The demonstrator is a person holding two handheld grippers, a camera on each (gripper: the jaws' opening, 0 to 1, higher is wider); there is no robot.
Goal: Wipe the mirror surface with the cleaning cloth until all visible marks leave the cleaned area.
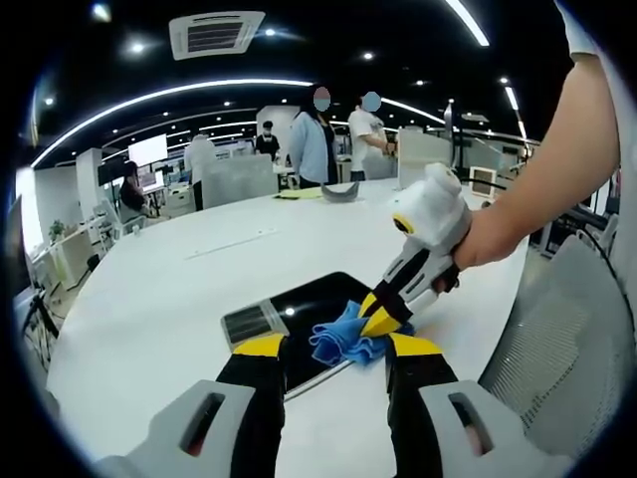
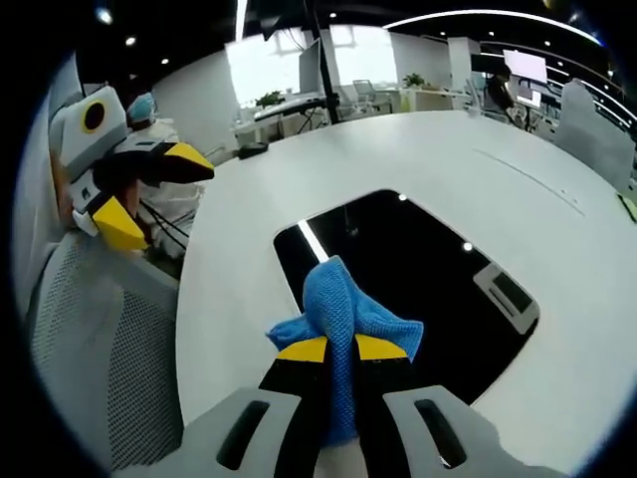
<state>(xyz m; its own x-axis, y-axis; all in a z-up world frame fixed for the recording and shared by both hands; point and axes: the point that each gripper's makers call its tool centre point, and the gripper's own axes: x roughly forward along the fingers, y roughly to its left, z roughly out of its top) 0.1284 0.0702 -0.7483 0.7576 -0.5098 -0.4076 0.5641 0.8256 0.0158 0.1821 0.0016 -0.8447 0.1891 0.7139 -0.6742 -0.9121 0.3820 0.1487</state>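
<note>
My right tongs (image 2: 339, 348) grip the blue cloth (image 2: 343, 304) on the mirror (image 2: 418, 269) while my left tongs (image 1: 333, 347) hover open beside the mirror.

White table (image 1: 179, 289) is lying bare to the far side and left of the mirror (image 1: 309, 299); open passage there. Near corner of mirror is being blocked by the right gripper (image 1: 383, 317), jaws clamped on the blue cloth (image 1: 343, 339). Left gripper (image 1: 326, 351) is hanging open just short of the near edge. Mesh chair (image 1: 557, 339) is crowding the table edge on the right. People are standing well beyond the far rim.

In the right gripper view, mirror (image 2: 418, 269) ahead of cloth (image 2: 338, 309) is lying unobstructed.
</note>
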